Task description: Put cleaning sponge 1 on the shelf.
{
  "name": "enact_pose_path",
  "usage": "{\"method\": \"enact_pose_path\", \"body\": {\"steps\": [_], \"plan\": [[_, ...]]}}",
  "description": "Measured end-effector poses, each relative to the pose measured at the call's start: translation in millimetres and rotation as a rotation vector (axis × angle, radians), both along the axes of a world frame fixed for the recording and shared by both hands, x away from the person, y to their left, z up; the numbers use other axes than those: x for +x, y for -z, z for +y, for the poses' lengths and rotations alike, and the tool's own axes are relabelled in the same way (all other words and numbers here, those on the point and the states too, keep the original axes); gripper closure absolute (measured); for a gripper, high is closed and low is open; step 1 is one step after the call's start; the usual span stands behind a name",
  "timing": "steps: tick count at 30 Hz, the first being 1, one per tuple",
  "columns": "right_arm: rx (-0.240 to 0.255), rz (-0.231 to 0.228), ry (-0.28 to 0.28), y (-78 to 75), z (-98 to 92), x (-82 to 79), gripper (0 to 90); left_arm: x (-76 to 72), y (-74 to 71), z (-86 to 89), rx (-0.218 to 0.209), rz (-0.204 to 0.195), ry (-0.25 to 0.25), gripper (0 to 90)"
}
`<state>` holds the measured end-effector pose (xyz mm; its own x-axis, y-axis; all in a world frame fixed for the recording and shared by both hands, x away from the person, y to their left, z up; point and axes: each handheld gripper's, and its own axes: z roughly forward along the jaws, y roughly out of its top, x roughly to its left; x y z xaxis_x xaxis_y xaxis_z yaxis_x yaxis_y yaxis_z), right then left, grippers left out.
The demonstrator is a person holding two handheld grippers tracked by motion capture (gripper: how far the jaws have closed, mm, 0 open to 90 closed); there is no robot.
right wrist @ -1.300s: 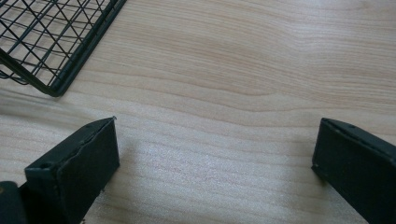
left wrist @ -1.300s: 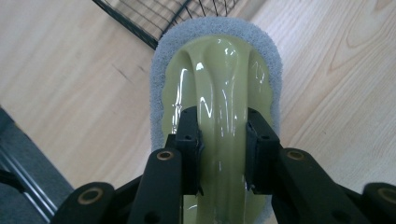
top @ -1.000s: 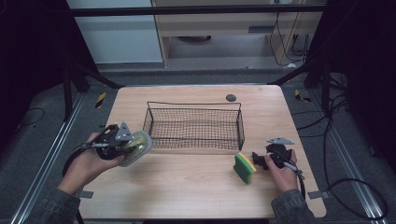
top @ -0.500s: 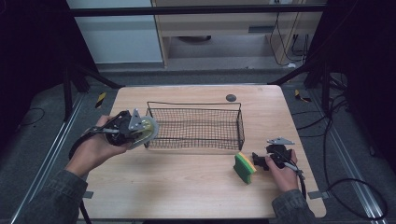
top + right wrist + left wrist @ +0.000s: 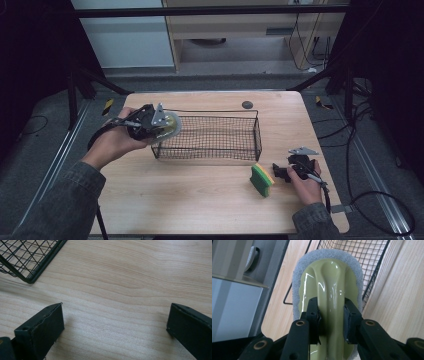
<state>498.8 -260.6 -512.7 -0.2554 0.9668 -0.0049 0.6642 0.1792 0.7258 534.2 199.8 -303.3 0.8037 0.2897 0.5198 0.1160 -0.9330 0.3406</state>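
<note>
My left gripper (image 5: 158,128) is shut on the handle of a pale green scrubber (image 5: 169,126) with a grey pad, held above the left end of the black wire basket (image 5: 257,136). In the left gripper view the jaws clamp the scrubber's glossy ridge (image 5: 332,287), with the basket (image 5: 372,267) beyond it. A green and yellow sponge (image 5: 261,180) stands on edge on the table at the front right. My right gripper (image 5: 280,173) rests just right of the sponge, open. In the right gripper view its jaws stand wide apart over bare wood (image 5: 115,320), with the basket's corner (image 5: 27,260) at upper left.
A small dark round disc (image 5: 247,105) lies on the wooden table (image 5: 200,200) behind the basket. The table's edges drop to grey floor on all sides, and cables trail at the right.
My left gripper has carried the scrubber up and to the right, from beside the basket to its left end. The right gripper and the sponge have stayed put.
</note>
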Motion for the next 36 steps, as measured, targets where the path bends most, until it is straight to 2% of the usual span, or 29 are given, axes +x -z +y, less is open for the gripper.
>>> {"method": "enact_pose_path", "body": {"steps": [8, 13, 20, 22, 29, 36], "plan": [[0.000, 0.002, 0.001, -0.1, -2.4, -2.7, 1.5, 20.3, -2.3, -12.4, 0.044, 0.002, 0.059, 70.6], [-0.001, 0.001, -0.003, 0.1, -4.0, -4.6, 1.4, 32.4, -2.1, -15.5, 0.021, 0.002, 0.081, 70.6], [-0.005, 0.000, -0.009, 0.3, -4.2, -5.0, 1.3, 48.8, -3.7, -22.2, 0.016, 0.005, 0.099, 70.6], [-0.003, -0.001, -0.009, 0.4, -3.9, -5.5, 1.3, 54.5, -5.6, -26.3, -0.004, 0.007, 0.113, 70.6], [-0.005, -0.001, -0.014, 0.3, -4.1, -6.6, 1.3, 53.7, 0.6, -35.0, 0.056, 0.017, 0.155, 70.6], [0.000, -0.001, -0.012, 0.3, -3.5, -7.3, 1.3, 48.0, 5.2, -36.8, 0.066, 0.022, 0.169, 70.6]]}}
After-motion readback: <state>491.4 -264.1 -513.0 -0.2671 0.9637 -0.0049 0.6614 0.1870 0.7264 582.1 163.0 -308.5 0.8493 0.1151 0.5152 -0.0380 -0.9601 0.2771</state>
